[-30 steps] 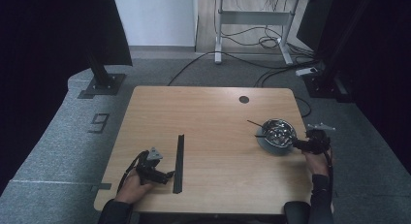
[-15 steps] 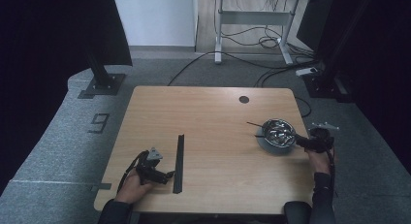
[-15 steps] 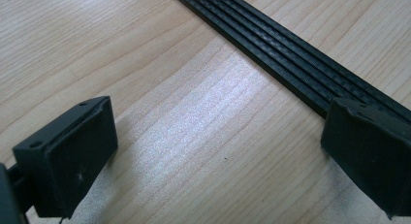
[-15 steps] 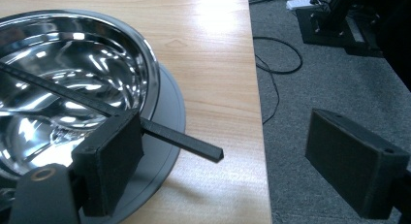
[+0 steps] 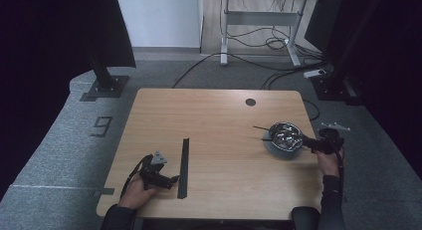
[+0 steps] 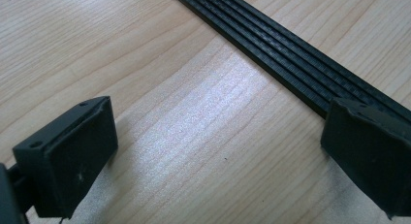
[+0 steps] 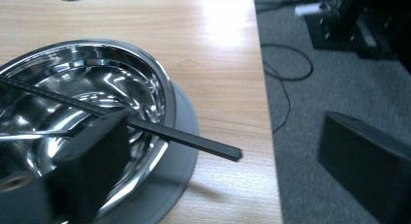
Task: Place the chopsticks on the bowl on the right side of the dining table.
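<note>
A shiny steel bowl (image 5: 284, 135) sits on a round grey plate (image 5: 278, 151) near the table's right edge. A thin black stick (image 7: 189, 136) lies across the bowl, its end jutting over the rim. My right gripper (image 5: 307, 143) (image 7: 228, 175) is beside the bowl. Its jaws have just been opening and stand wide, with the stick's free end between them, untouched. A long black ribbed strip (image 5: 183, 168) (image 6: 300, 64) lies flat at the front left. My left gripper (image 5: 168, 181) (image 6: 218, 161) rests open on the wood, one jaw at the strip's edge.
The wooden table (image 5: 214, 120) has a round cable hole (image 5: 250, 102) at the back right. Its right edge (image 7: 264, 112) drops to grey carpet with cables. Dark stands flank the table, and a desk frame stands behind.
My right hand has shifted slightly to the right beside the bowl. The left hand and the black strip have not moved.
</note>
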A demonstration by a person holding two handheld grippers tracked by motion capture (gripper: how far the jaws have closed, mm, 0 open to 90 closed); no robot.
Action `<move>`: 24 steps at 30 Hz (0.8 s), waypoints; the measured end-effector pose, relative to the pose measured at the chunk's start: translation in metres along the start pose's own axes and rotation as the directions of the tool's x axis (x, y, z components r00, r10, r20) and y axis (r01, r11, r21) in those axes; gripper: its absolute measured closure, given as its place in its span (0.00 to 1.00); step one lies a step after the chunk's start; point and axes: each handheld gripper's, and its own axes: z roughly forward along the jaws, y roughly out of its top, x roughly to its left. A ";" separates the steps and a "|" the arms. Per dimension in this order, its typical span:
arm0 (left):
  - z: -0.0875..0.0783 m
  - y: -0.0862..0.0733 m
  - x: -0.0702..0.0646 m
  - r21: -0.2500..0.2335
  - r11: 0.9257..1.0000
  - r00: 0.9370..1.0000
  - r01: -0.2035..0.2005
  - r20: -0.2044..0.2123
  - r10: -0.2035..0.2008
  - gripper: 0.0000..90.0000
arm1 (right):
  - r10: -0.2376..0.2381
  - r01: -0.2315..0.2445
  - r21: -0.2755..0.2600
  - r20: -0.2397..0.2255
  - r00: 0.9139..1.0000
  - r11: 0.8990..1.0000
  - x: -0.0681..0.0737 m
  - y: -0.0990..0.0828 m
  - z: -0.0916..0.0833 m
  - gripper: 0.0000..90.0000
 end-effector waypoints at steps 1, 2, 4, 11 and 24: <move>0.000 0.000 0.000 0.000 1.000 1.000 0.000 0.000 0.000 0.00 | -0.014 0.014 0.006 -0.006 1.000 1.000 0.004 0.003 0.001 0.00; 0.000 0.000 0.000 0.000 1.000 1.000 0.000 0.000 0.000 0.00 | -0.020 0.020 -0.001 -0.017 1.000 1.000 0.007 0.006 0.001 0.00; 0.000 0.000 0.000 0.000 1.000 1.000 0.001 -0.001 -0.001 0.00 | -0.025 0.025 0.007 -0.045 0.999 1.000 0.016 0.011 0.004 0.00; 0.000 0.000 0.000 0.001 1.000 1.000 0.003 -0.003 -0.003 0.00 | -0.091 0.093 0.032 -0.056 0.994 0.995 0.051 0.033 0.019 0.00; 0.000 0.000 0.000 0.000 1.000 1.000 0.005 -0.005 -0.005 0.00 | -0.103 0.102 0.058 0.007 0.995 0.993 0.075 0.043 0.049 0.00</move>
